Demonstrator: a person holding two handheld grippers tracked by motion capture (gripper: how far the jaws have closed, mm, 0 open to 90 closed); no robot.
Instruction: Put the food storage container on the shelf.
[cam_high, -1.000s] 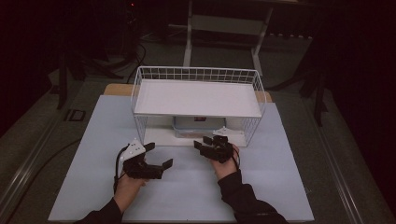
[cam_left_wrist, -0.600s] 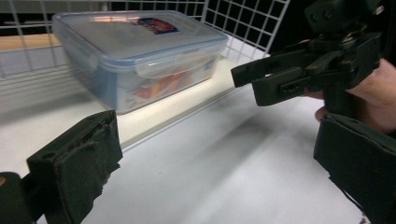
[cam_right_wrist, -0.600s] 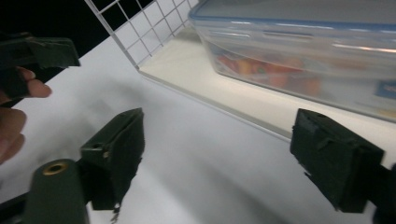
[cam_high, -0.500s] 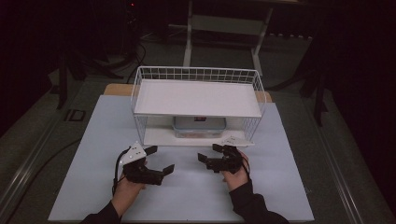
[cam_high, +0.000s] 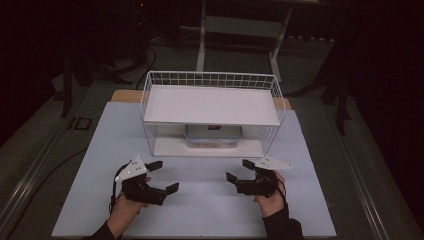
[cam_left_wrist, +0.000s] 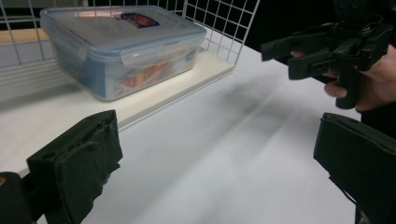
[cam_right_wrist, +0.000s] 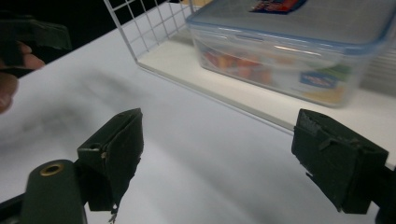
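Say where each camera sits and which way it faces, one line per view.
High view: above the table's near side, looking forward and down at the rack; both hands, left gripper and right gripper show.
Left gripper view: on that gripper, facing the box; right gripper at upper right.
Right gripper view: faces the box; open jaws below.
All share the box.

The white table (cam_high: 200, 210) lies bare between the left gripper (cam_high: 162, 176) and the right gripper (cam_high: 239, 170), and bare from both up to the wire rack (cam_high: 150, 107), so a hand can slide there freely. The rack's front is open under its top shelf (cam_high: 210, 105), but the gap is low, and the box (cam_high: 213, 136) fills its middle. Wire walls block both sides, and the box leaves a little room at each end.
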